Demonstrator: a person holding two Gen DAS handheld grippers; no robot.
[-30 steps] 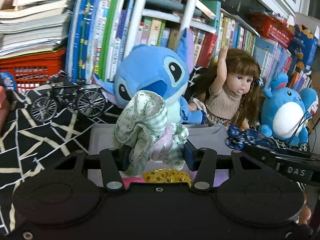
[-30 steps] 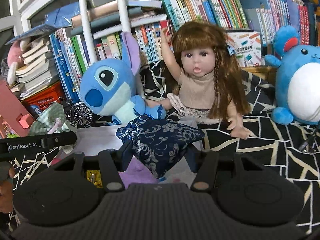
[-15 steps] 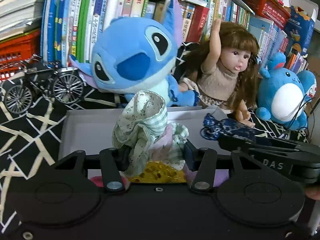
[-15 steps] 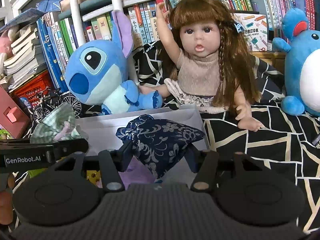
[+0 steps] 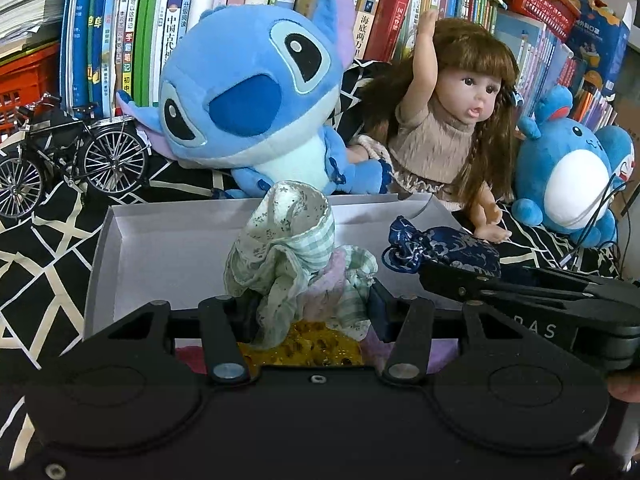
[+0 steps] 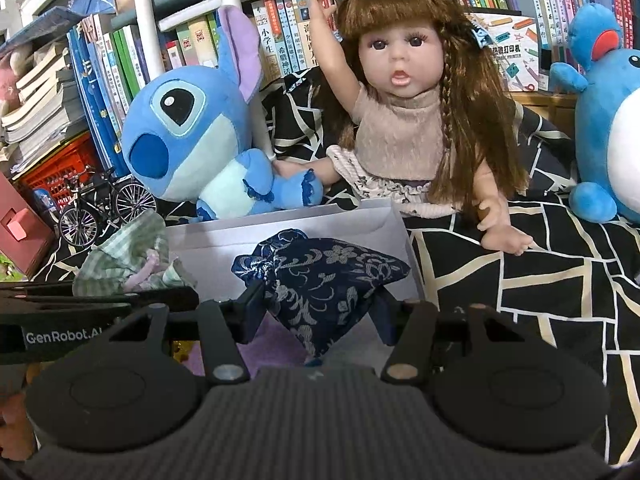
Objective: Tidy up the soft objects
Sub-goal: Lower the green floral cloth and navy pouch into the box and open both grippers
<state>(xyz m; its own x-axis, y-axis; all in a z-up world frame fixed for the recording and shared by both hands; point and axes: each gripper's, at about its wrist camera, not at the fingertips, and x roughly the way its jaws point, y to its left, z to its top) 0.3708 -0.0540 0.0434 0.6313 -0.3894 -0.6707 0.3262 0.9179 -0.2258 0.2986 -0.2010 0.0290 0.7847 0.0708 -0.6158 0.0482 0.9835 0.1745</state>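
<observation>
My left gripper [image 5: 310, 308] is shut on a green checked cloth pouch [image 5: 288, 248] and holds it above the near part of a white shallow box [image 5: 160, 236]. My right gripper [image 6: 316, 312] is shut on a navy floral pouch [image 6: 328, 276] over the box's right part [image 6: 360, 220]. The navy pouch also shows in the left wrist view [image 5: 440, 248], right of the green pouch. The green pouch shows in the right wrist view [image 6: 132, 256]. A gold pouch [image 5: 312, 346], a pink item and a purple item [image 6: 276, 340] lie in the box under the grippers.
Behind the box sit a blue Stitch plush [image 5: 256, 96], a long-haired doll [image 5: 452, 128] and a round blue plush [image 5: 568, 176]. A model bicycle [image 5: 68, 156] stands at the left. Bookshelves [image 5: 380, 12] and a red crate [image 5: 24, 76] line the back. A black patterned cloth [image 6: 540, 280] covers the surface.
Both grippers have moved forward with their pouches, from in front of the box to over it. The toys and the box appear closer and larger.
</observation>
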